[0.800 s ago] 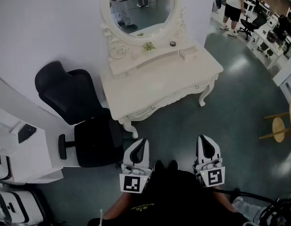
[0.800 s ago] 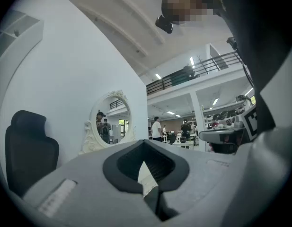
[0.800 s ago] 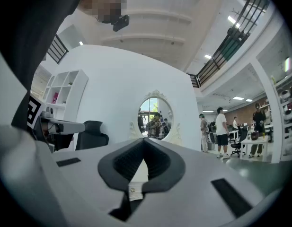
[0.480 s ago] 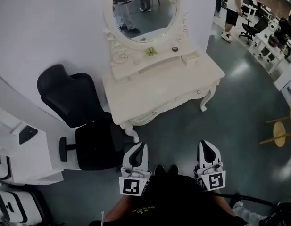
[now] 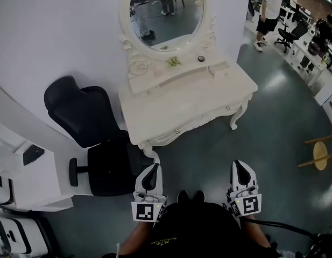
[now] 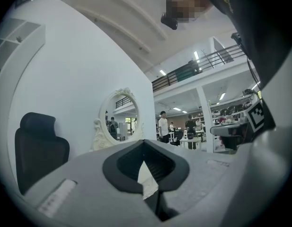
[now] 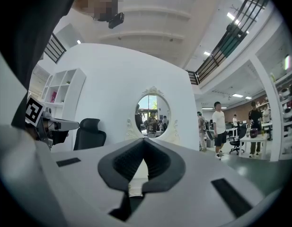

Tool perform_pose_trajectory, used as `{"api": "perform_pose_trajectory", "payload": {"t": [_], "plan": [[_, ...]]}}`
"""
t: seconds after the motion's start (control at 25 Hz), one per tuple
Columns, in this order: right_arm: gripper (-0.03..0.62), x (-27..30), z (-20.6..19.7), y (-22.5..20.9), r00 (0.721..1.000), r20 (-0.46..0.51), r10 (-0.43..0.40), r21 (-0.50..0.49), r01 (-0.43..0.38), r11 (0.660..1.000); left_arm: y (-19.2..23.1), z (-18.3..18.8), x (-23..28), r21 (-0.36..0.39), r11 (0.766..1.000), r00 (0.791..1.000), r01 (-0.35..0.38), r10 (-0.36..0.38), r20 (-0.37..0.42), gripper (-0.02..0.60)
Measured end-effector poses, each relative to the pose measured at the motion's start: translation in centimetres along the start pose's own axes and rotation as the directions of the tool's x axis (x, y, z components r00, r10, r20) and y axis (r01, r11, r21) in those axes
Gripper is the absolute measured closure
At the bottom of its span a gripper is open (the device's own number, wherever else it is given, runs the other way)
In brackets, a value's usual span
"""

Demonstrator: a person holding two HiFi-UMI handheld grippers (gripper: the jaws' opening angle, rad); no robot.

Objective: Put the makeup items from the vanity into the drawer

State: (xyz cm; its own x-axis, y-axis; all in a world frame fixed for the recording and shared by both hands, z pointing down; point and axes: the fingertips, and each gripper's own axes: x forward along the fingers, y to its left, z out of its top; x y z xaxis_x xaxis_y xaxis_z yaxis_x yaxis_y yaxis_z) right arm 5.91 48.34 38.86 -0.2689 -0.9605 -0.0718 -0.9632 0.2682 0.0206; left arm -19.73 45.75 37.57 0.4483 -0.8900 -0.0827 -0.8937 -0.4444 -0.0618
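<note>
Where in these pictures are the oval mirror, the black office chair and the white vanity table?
oval mirror [image 5: 167,12]: head view, middle of the glass.
black office chair [image 5: 85,114]: head view, on its backrest.
white vanity table [image 5: 182,104]: head view, bare middle of its top.

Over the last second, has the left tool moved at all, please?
Yes, slightly to the left. The left tool now has its tip just below the vanity leg, where before it sat to that leg's right.
</note>
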Motion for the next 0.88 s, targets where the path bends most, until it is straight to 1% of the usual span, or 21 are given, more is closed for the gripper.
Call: {"api": "perform_pose_trajectory", "payload": {"t": [0.12, 0.24, 0.36, 0.48, 0.6, 0.76, 0.88], "plan": [[0.593, -0.2, 0.0, 0.0, 1.000, 0.007, -0.015, 0.004, 0.015, 1.000, -0.8, -0.1, 0.0, -0.004, 1.000, 1.000, 0.006, -0.006, -0.003, 0.560], [0.592, -0.3, 0.8, 0.1, 0.998, 0.054, -0.027, 0.007, 0.027, 1.000, -2.4, -0.1, 0.2, -0.012, 1.000, 0.999, 0.022, -0.022, -0.032, 0.560], [0.592, -0.5, 0.9, 0.1, 0.997, 0.077, -0.022, 0.020, 0.020, 1.000, -3.5, -0.6, 0.5, -0.015, 1.000, 0.998, 0.027, -0.028, -0.051, 0.560], [0.592, -0.8, 0.1, -1.0, 0.998, 0.053, -0.028, 0.045, 0.026, 0.999, -4.1, -1.1, 1.0, -0.004, 0.999, 0.997, 0.035, -0.035, -0.072, 0.560], [0.591, -1.1, -0.6, -2.7, 1.000, 0.017, -0.024, 0.036, 0.023, 0.999, -4.1, -1.5, 1.8, 0.000, 1.000, 0.996, 0.018, -0.018, -0.091, 0.560], [0.591, -1.1, -1.2, -4.6, 1.000, 0.007, -0.009, 0.042, 0.009, 0.999, -4.9, -2.0, 3.1, 0.035, 0.999, 0.991, 0.017, -0.012, -0.131, 0.560], [0.592, 0.1, -2.0, -6.1, 1.000, -0.025, 0.002, 0.040, -0.001, 0.999, -5.6, -2.5, 5.0, 0.024, 1.000, 0.988, 0.017, -0.013, -0.154, 0.560]]}}
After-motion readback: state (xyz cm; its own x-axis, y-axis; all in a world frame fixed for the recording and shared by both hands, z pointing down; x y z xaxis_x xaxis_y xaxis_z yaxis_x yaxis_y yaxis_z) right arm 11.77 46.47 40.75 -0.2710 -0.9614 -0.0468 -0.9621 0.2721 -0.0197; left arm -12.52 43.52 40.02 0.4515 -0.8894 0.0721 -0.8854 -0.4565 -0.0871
